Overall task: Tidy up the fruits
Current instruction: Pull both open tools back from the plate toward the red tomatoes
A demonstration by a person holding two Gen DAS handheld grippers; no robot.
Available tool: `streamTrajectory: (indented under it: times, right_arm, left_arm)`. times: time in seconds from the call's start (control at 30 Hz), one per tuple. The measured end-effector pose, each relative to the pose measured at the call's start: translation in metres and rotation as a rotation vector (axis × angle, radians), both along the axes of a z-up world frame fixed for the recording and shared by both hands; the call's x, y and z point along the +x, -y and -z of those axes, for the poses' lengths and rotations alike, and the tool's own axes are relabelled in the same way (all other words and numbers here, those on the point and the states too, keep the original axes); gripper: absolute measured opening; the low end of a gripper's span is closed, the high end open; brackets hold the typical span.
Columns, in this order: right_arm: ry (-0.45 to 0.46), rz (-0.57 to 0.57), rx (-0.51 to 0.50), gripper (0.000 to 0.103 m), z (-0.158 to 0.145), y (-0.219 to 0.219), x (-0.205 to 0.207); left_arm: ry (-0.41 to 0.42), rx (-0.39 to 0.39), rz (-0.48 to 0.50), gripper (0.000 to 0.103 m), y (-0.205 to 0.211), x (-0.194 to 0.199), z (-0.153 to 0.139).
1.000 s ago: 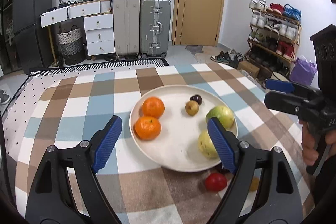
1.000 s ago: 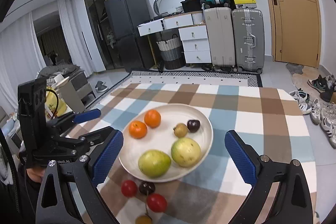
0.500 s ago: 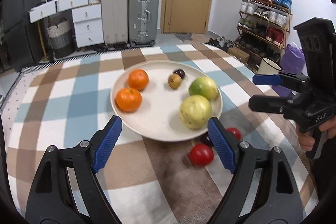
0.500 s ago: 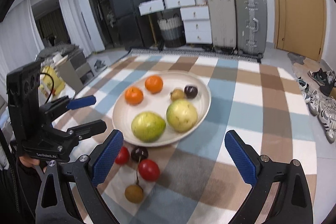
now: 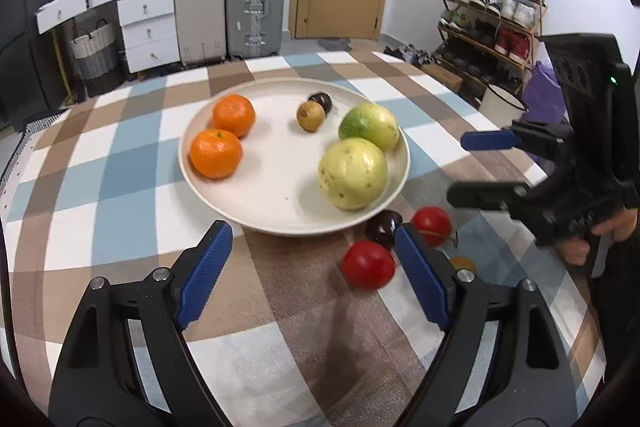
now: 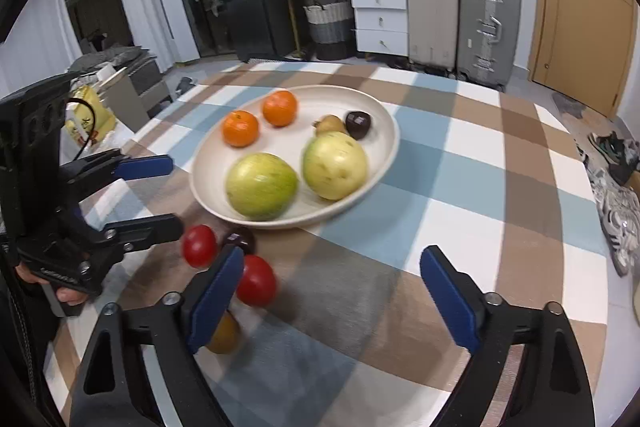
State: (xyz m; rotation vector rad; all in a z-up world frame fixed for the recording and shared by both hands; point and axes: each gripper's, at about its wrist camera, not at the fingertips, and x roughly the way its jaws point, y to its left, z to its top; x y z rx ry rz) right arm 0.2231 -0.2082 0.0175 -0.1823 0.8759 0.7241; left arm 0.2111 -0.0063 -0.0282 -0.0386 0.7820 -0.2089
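A cream plate (image 5: 224, 187) at the centre of the left wrist view holds two oranges (image 5: 216, 153), two pale green fruits (image 5: 353, 174), a small brown fruit (image 5: 310, 115) and a dark plum (image 5: 322, 100). Below its right rim, on the checked cloth (image 5: 120, 163), lie two red tomatoes (image 5: 368, 265) and a dark fruit (image 5: 382, 223). The left gripper (image 5: 312, 275) stands released, the nearer tomato just inside its right pad. The right gripper (image 6: 332, 291) is closing on nothing; a glossy tomato (image 6: 256, 281) sits beside its left pad.
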Motion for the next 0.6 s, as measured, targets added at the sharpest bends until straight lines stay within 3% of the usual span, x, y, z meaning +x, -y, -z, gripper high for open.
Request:
streamTrajectory:
  times: [0.17,0.6]
  right_arm:
    - [-0.039,-0.027,-0.008,0.082,0.009,0.001,0.003]
    - [-0.075,-0.12,0.029,0.082,0.011,-0.014,-0.009]
  left_arm:
    - [-0.03,0.012,0.033,0.082,0.007,0.001,0.008]
    - [-0.064,-0.008,0.06,0.082,0.007,0.006,0.016]
